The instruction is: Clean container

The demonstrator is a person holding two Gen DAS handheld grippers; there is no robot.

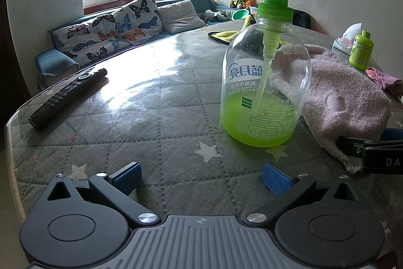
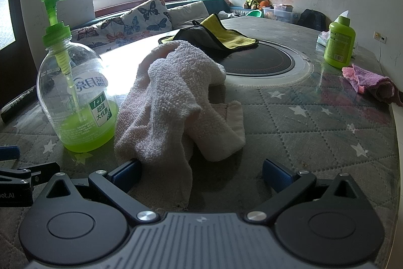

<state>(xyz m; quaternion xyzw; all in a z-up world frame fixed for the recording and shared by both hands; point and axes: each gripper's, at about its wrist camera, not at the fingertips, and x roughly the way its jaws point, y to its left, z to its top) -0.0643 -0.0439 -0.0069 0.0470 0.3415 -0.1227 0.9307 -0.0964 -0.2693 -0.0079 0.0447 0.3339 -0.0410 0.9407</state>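
Note:
A clear pump bottle [image 1: 262, 92] with a green pump and some green liquid at the bottom stands upright on the table. My left gripper [image 1: 201, 178] is open just short of it, with nothing between its blue pads. A crumpled pale pink towel [image 2: 176, 97] lies right of the bottle [image 2: 75, 92], touching it. My right gripper [image 2: 201, 175] is open at the towel's near end, and a strip of towel lies between its fingers. One of the right gripper's fingers [image 1: 352, 146] shows at the towel's [image 1: 340, 97] edge in the left wrist view.
The round table [image 1: 163, 143] has a grey star-quilted cover under glass. A black remote [image 1: 68, 95] lies at its left edge. A yellow-and-grey cloth [image 2: 214, 35] drapes over a round black hotplate [image 2: 262, 59]. A small green bottle [image 2: 338, 42] and a pink-purple rag [image 2: 370, 82] sit far right.

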